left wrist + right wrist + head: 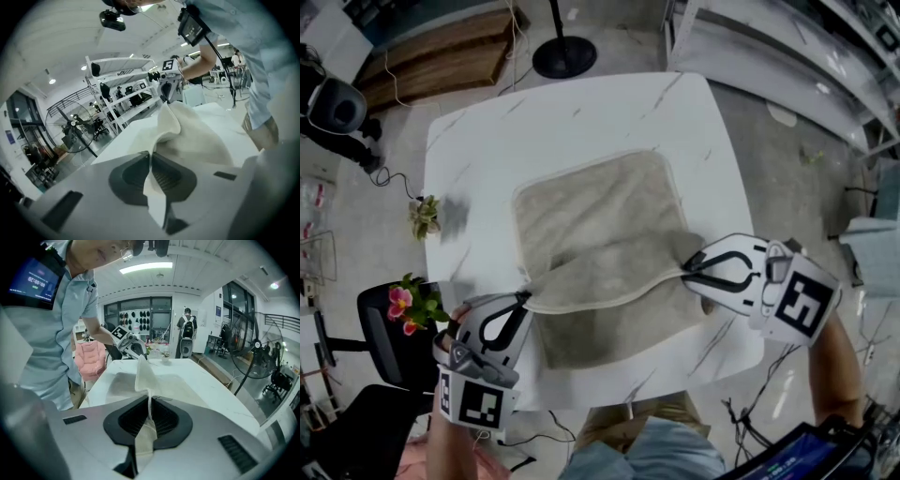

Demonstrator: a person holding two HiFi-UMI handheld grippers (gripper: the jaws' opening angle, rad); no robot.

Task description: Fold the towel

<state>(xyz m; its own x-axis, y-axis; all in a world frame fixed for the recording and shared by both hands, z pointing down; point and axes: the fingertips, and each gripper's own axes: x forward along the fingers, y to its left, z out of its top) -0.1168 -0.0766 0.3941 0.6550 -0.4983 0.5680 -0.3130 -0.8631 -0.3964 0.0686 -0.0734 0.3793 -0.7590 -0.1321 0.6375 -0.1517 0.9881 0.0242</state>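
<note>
Left gripper [523, 298] and right gripper [686, 268] pinch the towel [600, 208] at its seven and four o'clock corners, lifted; folding seemingly just begun.

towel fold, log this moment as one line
left gripper: jaws shut on towel near-left corner | right gripper: jaws shut on near-right corner | near edge raised off table, far part flat
</note>
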